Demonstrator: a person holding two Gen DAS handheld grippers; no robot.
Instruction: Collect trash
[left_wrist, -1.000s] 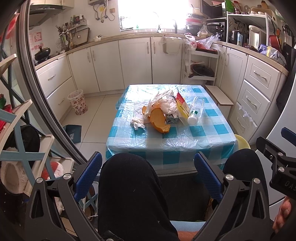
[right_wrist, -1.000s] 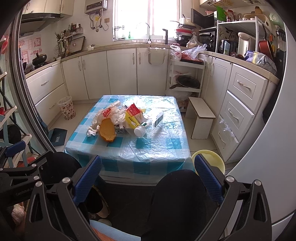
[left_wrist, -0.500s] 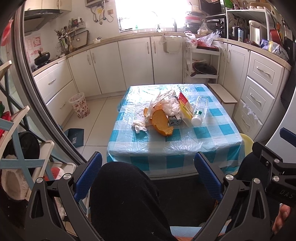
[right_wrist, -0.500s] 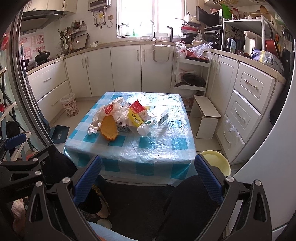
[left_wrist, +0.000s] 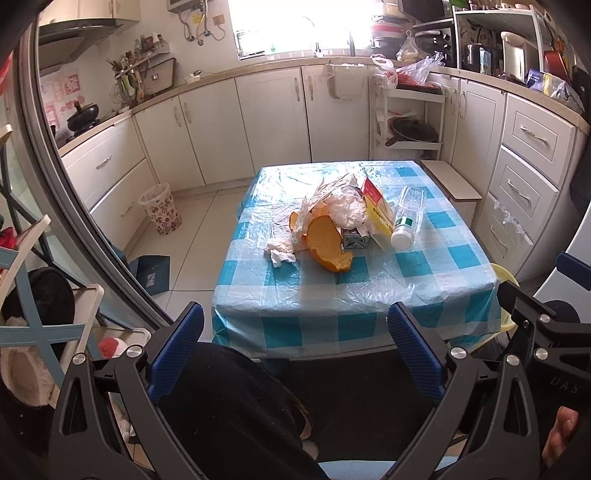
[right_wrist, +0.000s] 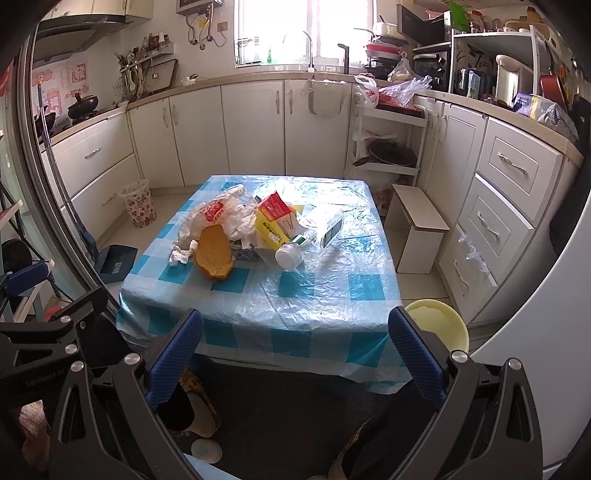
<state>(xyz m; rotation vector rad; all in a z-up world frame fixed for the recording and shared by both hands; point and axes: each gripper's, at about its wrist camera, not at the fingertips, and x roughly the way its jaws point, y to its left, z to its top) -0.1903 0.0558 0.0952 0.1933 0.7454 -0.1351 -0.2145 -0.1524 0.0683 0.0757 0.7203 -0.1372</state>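
Note:
A pile of trash lies mid-table on the blue checked tablecloth (left_wrist: 369, 295): an orange peel (left_wrist: 327, 245), a crumpled white tissue (left_wrist: 279, 253), a white plastic bag (left_wrist: 343, 206), a yellow-red packet (left_wrist: 376, 210), a small grey carton (left_wrist: 355, 242) and a clear plastic bottle (left_wrist: 406, 216). The same pile shows in the right wrist view: peel (right_wrist: 214, 254), bottle (right_wrist: 314, 234), packet (right_wrist: 273, 218). My left gripper (left_wrist: 295, 350) is open and empty, short of the table's near edge. My right gripper (right_wrist: 293, 352) is open and empty, also short of the near edge.
A floral waste basket (left_wrist: 160, 208) stands on the floor left of the table, by the white cabinets. A yellow basin (right_wrist: 436, 328) sits on the floor at the table's right corner. A white stool (right_wrist: 419, 225) stands right of the table. A dustpan (left_wrist: 151, 273) lies at left.
Both grippers have risen and come a little closer to the table; the person's dark knees have dropped lower in both views. The trash has not moved.

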